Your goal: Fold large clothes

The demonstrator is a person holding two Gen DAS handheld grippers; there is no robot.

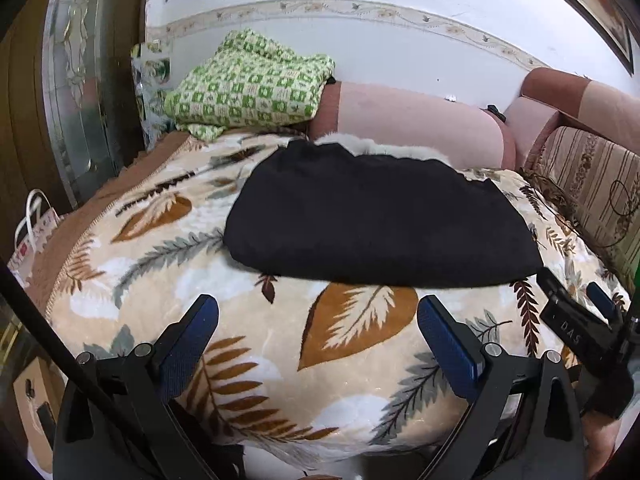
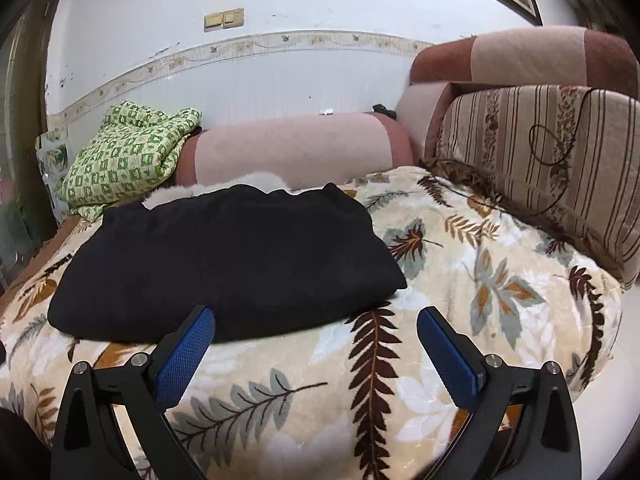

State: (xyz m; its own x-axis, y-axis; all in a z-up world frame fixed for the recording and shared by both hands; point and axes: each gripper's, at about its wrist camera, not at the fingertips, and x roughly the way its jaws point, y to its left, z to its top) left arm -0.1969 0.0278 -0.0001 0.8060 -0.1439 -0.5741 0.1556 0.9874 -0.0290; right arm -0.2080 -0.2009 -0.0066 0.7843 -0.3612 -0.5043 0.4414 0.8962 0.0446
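- Two tongs are in view, and both stand spread wide with nothing between their blue pads: the left tongs (image 1: 318,316) and the right tongs (image 2: 316,326).
- One black garment (image 1: 376,220), folded into a thick flat bundle, lies on the bed just ahead of both tongs, touching neither; from the right wrist it sits ahead and to the left, its near edge behind the left pad.
- One strip of white fur trim (image 1: 380,148) shows along the bundle's far edge.
- One leaf-patterned blanket (image 1: 248,320) covers the bed beneath the tongs and the garment.
- One green-and-white checked quilt (image 1: 248,84) is heaped far ahead, to the left.
- One pink bolster (image 2: 296,148) lies beyond the garment.
- One striped cushion (image 2: 532,160) stands ahead, right of the right tongs.
- One double wall switch (image 2: 224,19) sits high on the wall.
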